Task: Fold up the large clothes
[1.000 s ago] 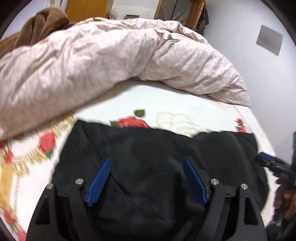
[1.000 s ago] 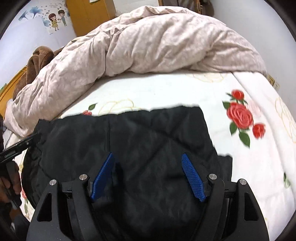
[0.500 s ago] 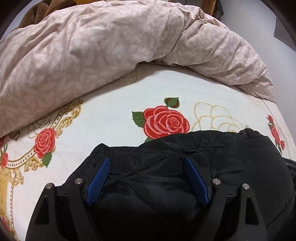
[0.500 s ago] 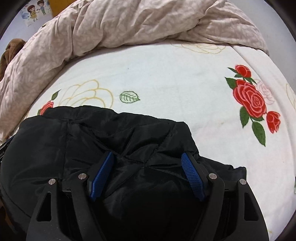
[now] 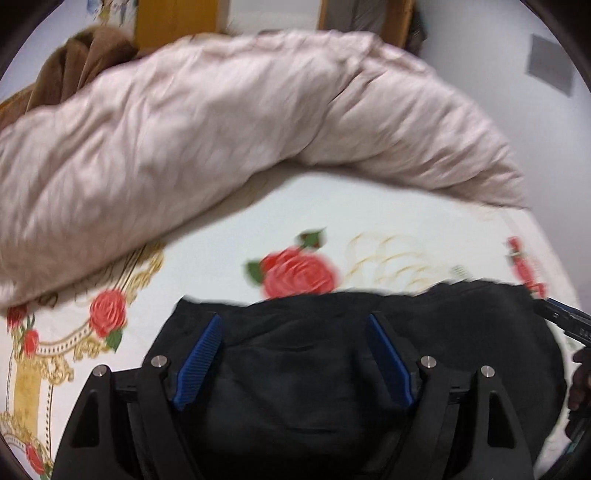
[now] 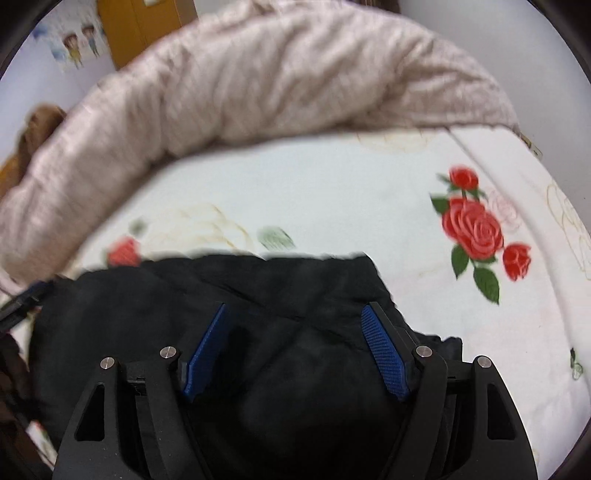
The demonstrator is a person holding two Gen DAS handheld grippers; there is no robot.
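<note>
A black padded jacket [image 5: 295,369] lies bunched on the rose-print bedsheet [image 5: 332,206] at the near edge of the bed; it also shows in the right wrist view [image 6: 258,314]. My left gripper [image 5: 295,354] hangs over its left half with the jaws wide open and nothing between them. My right gripper [image 6: 295,347] hangs over its right half, jaws also wide open and empty. The right gripper's tip [image 5: 565,321] shows at the right edge of the left wrist view. Both views are motion-blurred.
A rumpled beige duvet [image 5: 221,129] lies heaped across the far side of the bed, also in the right wrist view [image 6: 258,74]. A brown blanket [image 5: 81,55] sits behind it at the left. Wooden furniture [image 5: 177,18] and white walls lie beyond.
Both grippers dipped low to the jacket half a second ago and have since lifted and pulled back, still open. The jacket's far edge now lies nearer the bed's front than one second ago.
</note>
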